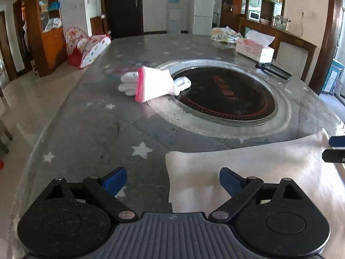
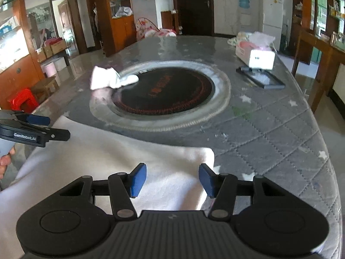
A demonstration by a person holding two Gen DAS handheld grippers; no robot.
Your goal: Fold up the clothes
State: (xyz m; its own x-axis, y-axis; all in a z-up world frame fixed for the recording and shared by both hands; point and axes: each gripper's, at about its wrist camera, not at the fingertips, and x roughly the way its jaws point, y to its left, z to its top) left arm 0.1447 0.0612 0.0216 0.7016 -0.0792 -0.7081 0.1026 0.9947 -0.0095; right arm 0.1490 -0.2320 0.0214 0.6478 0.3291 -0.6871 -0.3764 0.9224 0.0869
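White fleece, the cloth [image 2: 120,168] lies flat along the near edge of the worktop [image 1: 90,129], its corners squared. Whether it is already doubled over, you cannot tell from either view; no crease shows, so judge the folding as barely begun or paused between folds.

Your left tool [image 1: 172,181] sits over the cloth's left corner, jaws spread wide, holding nothing. One blue pad is over bare worktop, the other over fabric. Your right tool [image 2: 172,180] straddles the right corner likewise, jaws apart and empty. Both look poised to pinch a corner each; that grip is not yet made.

Surface: grey quilted cover with white stars under a glossy clear sheet, likely slick for dragging fabric. A round dark hotplate [image 1: 226,92] with a pale ring is set into the middle. A white glove with pink cuff [image 1: 151,84] rests across its rim, well apart from the cloth. Far right: tissue box [image 1: 254,49] and a black tray [image 2: 261,76].

Room: wooden shelving, white fridge [image 1: 203,8], water dispenser, dark door. Daylight glare.
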